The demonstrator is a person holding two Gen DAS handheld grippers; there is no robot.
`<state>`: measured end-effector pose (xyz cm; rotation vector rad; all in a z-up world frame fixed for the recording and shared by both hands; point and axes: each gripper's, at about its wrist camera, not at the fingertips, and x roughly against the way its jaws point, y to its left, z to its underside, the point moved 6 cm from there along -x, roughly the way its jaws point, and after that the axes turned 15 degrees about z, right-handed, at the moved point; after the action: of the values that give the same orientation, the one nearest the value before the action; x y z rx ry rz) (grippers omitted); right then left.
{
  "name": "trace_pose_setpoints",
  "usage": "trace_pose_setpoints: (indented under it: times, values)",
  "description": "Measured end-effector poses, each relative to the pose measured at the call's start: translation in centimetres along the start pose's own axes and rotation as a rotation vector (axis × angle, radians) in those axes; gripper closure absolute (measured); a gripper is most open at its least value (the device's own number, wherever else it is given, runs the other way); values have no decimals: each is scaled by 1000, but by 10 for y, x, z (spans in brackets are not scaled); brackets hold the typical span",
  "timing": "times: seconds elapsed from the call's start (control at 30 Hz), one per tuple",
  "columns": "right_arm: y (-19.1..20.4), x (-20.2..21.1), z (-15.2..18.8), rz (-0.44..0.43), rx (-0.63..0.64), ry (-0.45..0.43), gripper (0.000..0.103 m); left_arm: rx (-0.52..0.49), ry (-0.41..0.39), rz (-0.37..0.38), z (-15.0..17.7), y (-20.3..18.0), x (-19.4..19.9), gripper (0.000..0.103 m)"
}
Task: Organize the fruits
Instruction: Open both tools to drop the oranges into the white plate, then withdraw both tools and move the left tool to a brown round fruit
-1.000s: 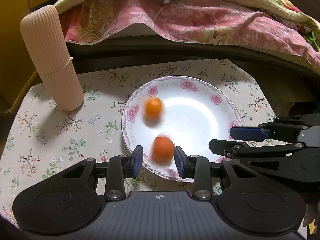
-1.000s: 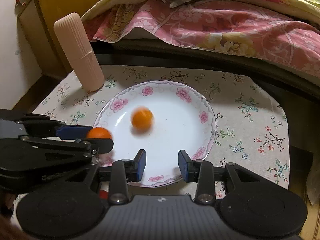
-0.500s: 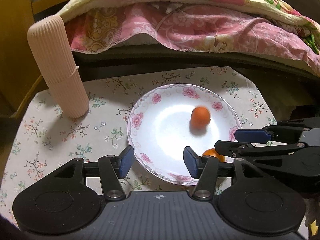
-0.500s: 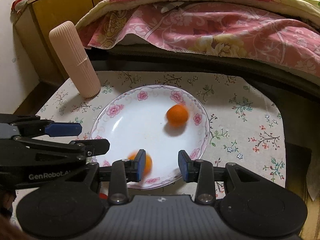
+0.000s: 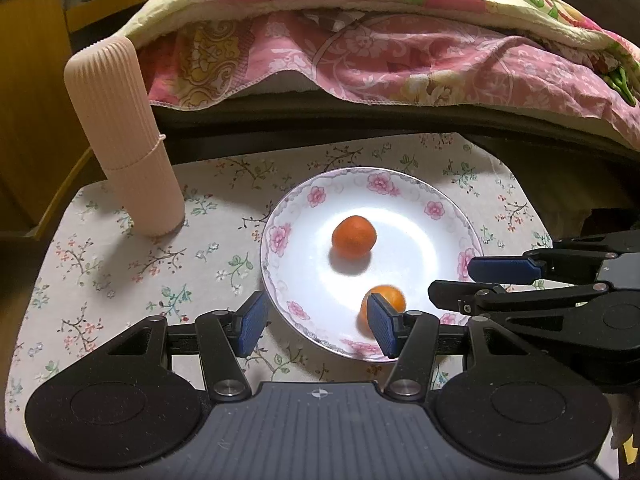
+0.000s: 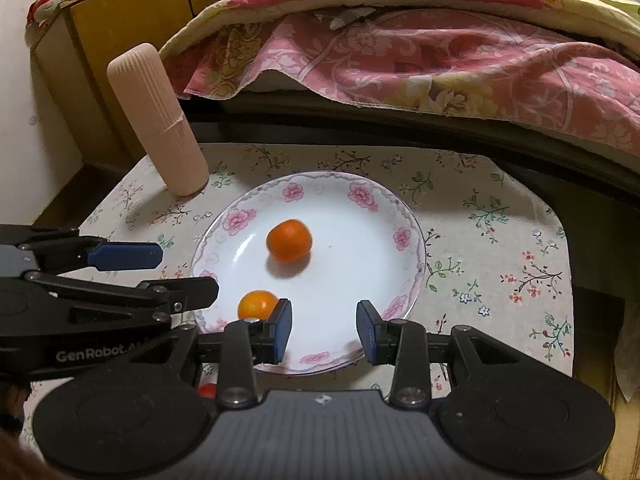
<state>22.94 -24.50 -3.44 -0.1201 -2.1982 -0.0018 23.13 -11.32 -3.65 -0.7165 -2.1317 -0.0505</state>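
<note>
At nine o'clock on the flowered cloth (image 5: 120, 272) stood a ribbed beige cylinder (image 5: 120, 136), leaning in the fisheye and well apart from the plate (image 5: 316, 196). The left gripper (image 5: 316, 322) hung over the plate's near rim at six o'clock, its jaws spread wide and holding nothing. One orange (image 5: 354, 237) lay near the plate's middle; the second orange (image 5: 386, 300) sat toward five o'clock, partly behind the left gripper's right finger and a little blurred, so it may have been rolling. At three o'clock the right gripper (image 6: 324, 326) was parted too, and empty. A small red thing (image 6: 207, 390) showed under it, unclear. Both oranges were on the plate; the second lay just right of the left gripper's gap and nearest that hand.
</note>
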Motion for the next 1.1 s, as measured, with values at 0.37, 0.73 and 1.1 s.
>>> trace_pose_setpoints:
  times: [0.37, 0.73, 1.1]
  values:
    - [12, 8, 3, -21, 23, -12, 67, -7, -5, -12, 7, 1, 17, 40]
    - [32, 22, 12, -70, 57, -10, 67, -6, -8, -27, 25, 4, 44, 40]
    - [63, 47, 32, -153, 124, 5, 67, 25, -11, -40, 60, 6, 86, 40]
